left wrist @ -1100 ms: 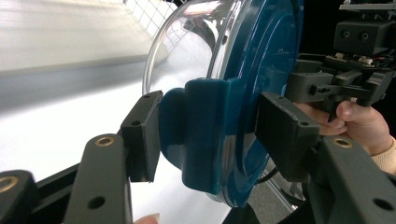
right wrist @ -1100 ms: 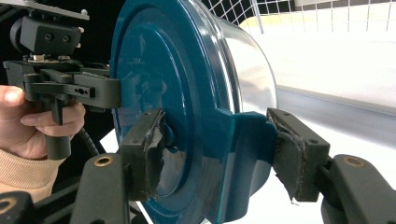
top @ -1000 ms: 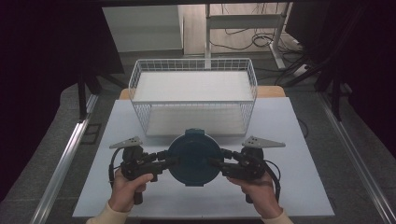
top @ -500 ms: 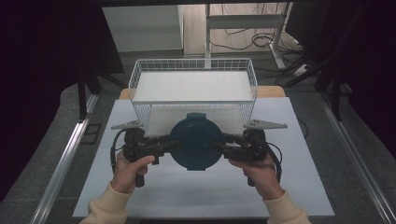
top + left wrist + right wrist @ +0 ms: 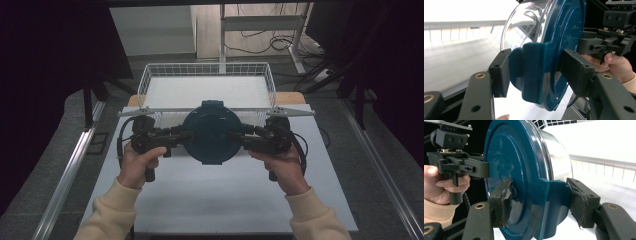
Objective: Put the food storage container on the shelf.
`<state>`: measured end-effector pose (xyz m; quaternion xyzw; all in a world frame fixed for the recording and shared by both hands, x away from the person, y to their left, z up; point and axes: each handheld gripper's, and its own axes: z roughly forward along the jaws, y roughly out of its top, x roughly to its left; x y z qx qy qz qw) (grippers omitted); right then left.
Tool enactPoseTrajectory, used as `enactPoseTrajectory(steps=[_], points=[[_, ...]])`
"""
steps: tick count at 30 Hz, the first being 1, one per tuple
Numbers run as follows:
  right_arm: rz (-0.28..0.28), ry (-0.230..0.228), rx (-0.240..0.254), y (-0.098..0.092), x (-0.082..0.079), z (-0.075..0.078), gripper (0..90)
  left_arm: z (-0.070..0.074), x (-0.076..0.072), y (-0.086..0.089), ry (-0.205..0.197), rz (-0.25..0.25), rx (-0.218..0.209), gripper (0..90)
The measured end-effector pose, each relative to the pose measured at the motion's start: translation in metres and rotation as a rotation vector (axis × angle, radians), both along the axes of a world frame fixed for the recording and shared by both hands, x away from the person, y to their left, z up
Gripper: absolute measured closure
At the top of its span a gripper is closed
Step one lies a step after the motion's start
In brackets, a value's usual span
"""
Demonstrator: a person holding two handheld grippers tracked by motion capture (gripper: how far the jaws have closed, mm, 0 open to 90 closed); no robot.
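Both grippers, left (image 5: 184,135) at 9 o'clock, right (image 5: 245,136) at 3 o'clock, clamp the teal-lidded container (image 5: 212,132) near the wire basket (image 5: 206,70).

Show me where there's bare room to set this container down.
The white wire basket looks bare inside, just beyond the blue-lidded container. The white table is bare between the two forearms and the near edge. It's crowded only mid-table, where the left gripper and right gripper clamp the container.
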<state>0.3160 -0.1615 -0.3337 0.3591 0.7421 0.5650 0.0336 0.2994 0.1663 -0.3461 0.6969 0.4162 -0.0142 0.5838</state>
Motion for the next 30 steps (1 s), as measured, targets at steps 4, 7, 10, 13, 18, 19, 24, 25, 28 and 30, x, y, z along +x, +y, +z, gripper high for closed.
enactPoseTrajectory(steps=[4,7,10,13,18,19,24,25,28,30], points=[[0.001,-0.002,0.004,0.0,0.007,0.008,40.1,0.009,0.008,0.0,-0.007,-0.002,0.003,42.7],[-0.001,-0.004,0.007,0.0,0.012,0.015,40.2,0.016,0.014,0.0,-0.009,-0.006,0.002,42.8],[-0.002,-0.012,0.007,-0.001,0.019,0.023,40.2,0.025,0.021,0.0,-0.018,-0.005,0.003,42.8],[-0.003,-0.019,0.01,0.0,0.022,0.03,40.2,0.033,0.024,0.0,-0.027,-0.005,0.006,42.8],[-0.002,-0.035,0.004,0.001,0.031,0.047,40.2,0.046,0.034,0.002,-0.044,-0.009,0.004,42.8],[-0.003,-0.041,0.002,0.003,0.035,0.052,40.2,0.048,0.036,0.003,-0.041,-0.006,-0.001,42.8],[0.004,-0.028,-0.007,0.007,0.051,0.059,40.3,0.055,0.052,0.008,-0.031,-0.004,0.002,42.8],[0.004,-0.028,-0.007,0.007,0.051,0.059,40.3,0.055,0.052,0.008,-0.031,-0.004,0.002,42.8],[0.01,-0.027,-0.006,0.011,0.063,0.061,40.3,0.057,0.063,0.013,-0.027,-0.001,0.001,42.8],[0.011,-0.021,-0.006,0.014,0.07,0.063,40.3,0.059,0.07,0.015,-0.025,0.0,0.002,42.8]])
